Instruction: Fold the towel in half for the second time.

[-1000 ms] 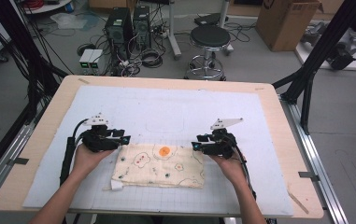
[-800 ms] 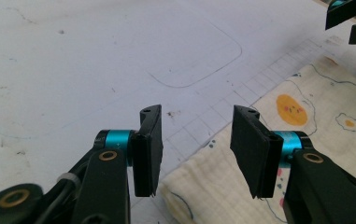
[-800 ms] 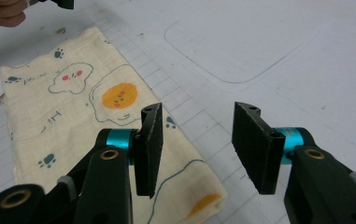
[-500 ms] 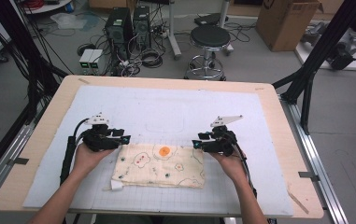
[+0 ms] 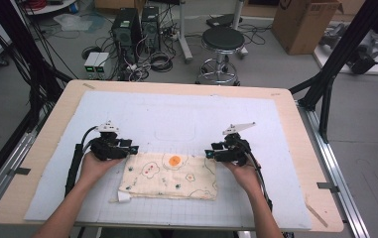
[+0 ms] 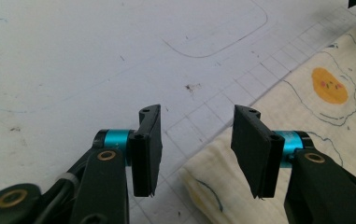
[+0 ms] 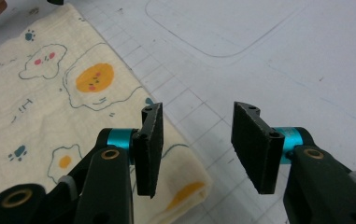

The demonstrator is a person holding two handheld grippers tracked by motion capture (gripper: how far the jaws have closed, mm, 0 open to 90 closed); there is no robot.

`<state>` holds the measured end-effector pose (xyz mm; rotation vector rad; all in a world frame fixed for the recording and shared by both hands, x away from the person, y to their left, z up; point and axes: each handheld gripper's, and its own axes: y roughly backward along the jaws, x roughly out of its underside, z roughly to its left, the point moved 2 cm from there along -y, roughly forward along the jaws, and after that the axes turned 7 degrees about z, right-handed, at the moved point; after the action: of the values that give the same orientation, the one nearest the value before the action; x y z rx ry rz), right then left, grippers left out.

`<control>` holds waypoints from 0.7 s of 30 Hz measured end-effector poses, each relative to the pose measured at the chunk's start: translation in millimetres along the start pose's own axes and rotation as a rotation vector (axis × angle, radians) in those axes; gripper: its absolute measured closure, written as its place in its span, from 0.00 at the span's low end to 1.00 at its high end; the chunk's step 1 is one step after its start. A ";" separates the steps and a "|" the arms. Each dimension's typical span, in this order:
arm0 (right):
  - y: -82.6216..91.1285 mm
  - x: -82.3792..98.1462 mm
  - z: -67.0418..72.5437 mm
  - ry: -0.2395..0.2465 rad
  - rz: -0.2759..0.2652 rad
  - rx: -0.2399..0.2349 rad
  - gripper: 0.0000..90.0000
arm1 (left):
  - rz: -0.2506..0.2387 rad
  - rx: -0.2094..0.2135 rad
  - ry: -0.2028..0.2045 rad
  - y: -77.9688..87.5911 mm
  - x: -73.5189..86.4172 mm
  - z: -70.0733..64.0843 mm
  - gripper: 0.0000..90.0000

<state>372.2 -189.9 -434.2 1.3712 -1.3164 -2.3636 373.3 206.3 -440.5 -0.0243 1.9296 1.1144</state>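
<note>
The left tongs [image 6: 196,151] hover low over the white gridded mat [image 6: 73,60] on the desk, their two black jaws standing apart with nothing between them. Below them lies the corner of a cream cloth [image 6: 306,116] printed with fried eggs, its edge running diagonally.

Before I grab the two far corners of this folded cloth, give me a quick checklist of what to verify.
1. Cream fried-egg-print cloth lies flat on the white gridded mat: ok.
2. Left hand-held gripper open, nothing between its jaws: ok.
3. Right hand-held gripper open, nothing between its jaws: ok.
4. Left jaws straddle the cloth's corner: not ok, the corner lies under the right jaw and the gap is mostly over the mat.
5. Right jaws straddle their corner: not ok, the corner sits under the left jaw.
6. Layers at each corner lined up for one pinch: cannot tell.
</note>
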 end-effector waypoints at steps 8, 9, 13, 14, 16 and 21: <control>-4.2 4.9 -4.5 -0.024 0.035 -0.023 0.61 | 0.058 0.006 -0.005 -6.9 4.3 1.4 0.62; -5.1 6.1 -4.3 -0.027 0.045 -0.025 0.61 | 0.065 -0.001 -0.011 -7.2 5.4 1.0 0.62; -7.1 13.8 -4.6 -0.034 0.061 -0.022 0.62 | 0.077 0.014 -0.027 -8.8 9.3 1.0 0.66; -7.5 16.0 -5.1 -0.033 0.058 -0.020 0.63 | 0.074 0.013 -0.024 -8.6 9.6 1.0 0.67; -7.5 19.1 -4.9 -0.035 0.067 -0.033 0.66 | 0.068 0.016 -0.021 -8.8 9.3 0.5 0.70; -9.4 19.0 -0.2 -0.003 0.083 -0.043 0.75 | 0.084 0.014 -0.042 -8.6 9.5 -1.3 0.75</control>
<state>364.2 -193.2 -453.4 1.2765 -1.2899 -2.3263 370.2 203.9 -452.7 0.0875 1.9158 1.1474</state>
